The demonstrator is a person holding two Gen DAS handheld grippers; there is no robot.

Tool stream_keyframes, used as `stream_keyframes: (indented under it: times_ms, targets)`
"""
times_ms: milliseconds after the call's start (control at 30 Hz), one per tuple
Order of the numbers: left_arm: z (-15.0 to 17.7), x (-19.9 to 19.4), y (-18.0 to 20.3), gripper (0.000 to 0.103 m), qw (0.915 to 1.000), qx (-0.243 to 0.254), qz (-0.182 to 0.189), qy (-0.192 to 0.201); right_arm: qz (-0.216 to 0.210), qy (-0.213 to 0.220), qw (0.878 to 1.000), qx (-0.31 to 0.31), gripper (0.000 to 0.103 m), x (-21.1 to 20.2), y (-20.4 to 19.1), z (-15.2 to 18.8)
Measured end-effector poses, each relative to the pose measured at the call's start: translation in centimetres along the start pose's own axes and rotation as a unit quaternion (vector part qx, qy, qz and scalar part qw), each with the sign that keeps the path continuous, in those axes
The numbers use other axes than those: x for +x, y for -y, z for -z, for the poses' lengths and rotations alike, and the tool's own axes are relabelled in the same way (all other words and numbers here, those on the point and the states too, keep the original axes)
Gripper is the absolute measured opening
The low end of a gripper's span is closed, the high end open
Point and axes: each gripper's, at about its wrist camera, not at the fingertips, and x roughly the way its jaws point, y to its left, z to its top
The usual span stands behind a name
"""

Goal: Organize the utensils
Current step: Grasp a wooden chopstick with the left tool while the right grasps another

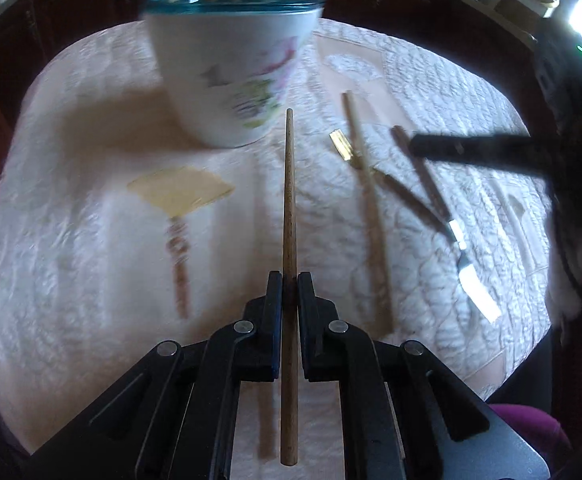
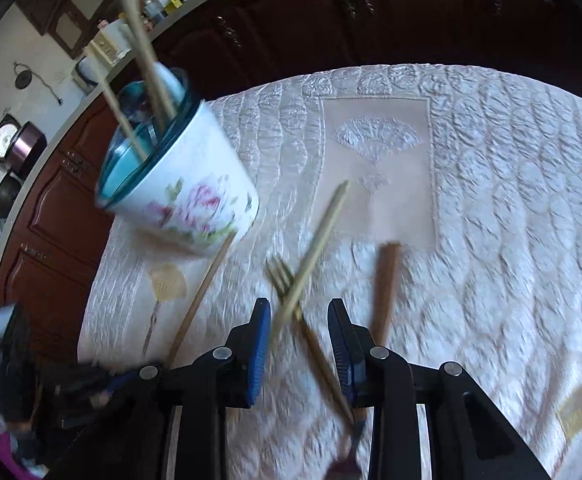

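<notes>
- Left gripper (image 1: 290,280): clamped on a brown chopstick (image 1: 289,200), gripped partway along its length, tip aimed toward the cup (image 1: 235,76). Probable reason: lined up for dropping into the cup.
- Right gripper (image 2: 299,320): jaws part-open, nothing pressed between the pads. Pale chopstick (image 2: 315,240) and fork (image 2: 281,276) lying crossed on the cloth (image 2: 491,200) between and beyond the jaws. Likely positioned to straddle one of them; which one, cannot tell.
- Cup: white, floral print, teal rim, standing on the cloth. Contents: several pale sticks, leaning against the rim and projecting above it. Further contents blurred.
- Right of the cup, loose on the cloth: pale chopstick, fork, a dark brown utensil handle (image 2: 387,284), a knife (image 1: 477,284).
- Near the cup's base: gold fan motif (image 1: 179,192) in the cloth, not a utensil.
- Judgement: sorting partly done; several pieces not yet in the cup.
- Risk: crossed items may drag each other when lifted.
</notes>
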Motion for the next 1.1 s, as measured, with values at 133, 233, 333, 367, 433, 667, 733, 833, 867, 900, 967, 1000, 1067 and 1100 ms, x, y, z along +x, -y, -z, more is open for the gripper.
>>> stream_keyframes:
  times_ms: [133,233,333,367,433,667,733,833,867,900,967,1000,1067,1100]
  targets:
    - [0.6,-0.3,-1.0,0.006,0.9999,-0.011,-0.004,-0.002,0.017,-0.019,0.999,0.023,0.03,3.3,0.6,-2.1]
    - [0.9,-0.5,-1.2,0.006,0.9999,-0.014,-0.004,-0.002,0.024,-0.032,0.999,0.032,0.019,5.2,1.0,-2.8]
    - [1.5,-0.8,-1.7,0.006,0.9999,-0.015,-0.004,-0.004,0.02,-0.031,0.999,0.031,0.011,5.0,1.1,-3.0]
    - [1.7,-0.8,-1.9,0.006,0.9998,-0.017,-0.003,-0.006,0.016,-0.032,0.999,0.029,0.009,4.8,1.1,-2.9]
    - [2.0,-0.8,-2.1,0.006,0.9997,-0.024,0.0,-0.009,0.004,-0.031,0.999,0.022,0.007,3.6,0.9,-2.4]
    - [4.0,-1.5,-2.7,0.006,0.9988,-0.045,0.008,-0.016,-0.052,-0.05,0.997,-0.03,0.007,-0.2,-1.9,2.9]
    - [4.6,-1.6,-2.7,0.006,0.9988,-0.044,0.008,-0.021,-0.052,-0.065,0.996,-0.039,0.007,0.1,-2.5,4.2]
    - [5.1,-1.8,-2.7,0.006,0.9987,-0.045,0.007,-0.024,-0.033,-0.095,0.994,-0.046,0.007,1.9,-2.5,5.4]
    - [5.2,-1.9,-2.8,0.006,0.9985,-0.048,0.007,-0.026,-0.024,-0.1,0.993,-0.049,0.007,2.4,-2.5,5.5]
    - [5.3,-1.9,-3.0,0.006,0.9984,-0.049,0.008,-0.027,-0.023,-0.099,0.993,-0.052,0.008,2.4,-2.5,5.5]
    - [4.5,-2.0,-2.8,0.007,0.9983,-0.051,0.004,-0.027,-0.021,-0.092,0.994,-0.055,0.022,2.3,-3.0,5.4]
    - [4.5,-2.0,-3.0,0.008,0.9983,-0.052,0.0,-0.026,-0.018,-0.089,0.994,-0.057,0.025,2.1,-3.2,5.2]
    - [4.1,-2.1,-3.6,0.009,0.9982,-0.054,-0.004,-0.025,-0.013,-0.083,0.995,-0.063,0.027,1.8,-3.5,4.7]
    - [4.0,-2.1,-3.7,0.011,0.9982,-0.055,-0.008,-0.024,-0.012,-0.081,0.995,-0.065,0.027,1.8,-3.7,4.5]
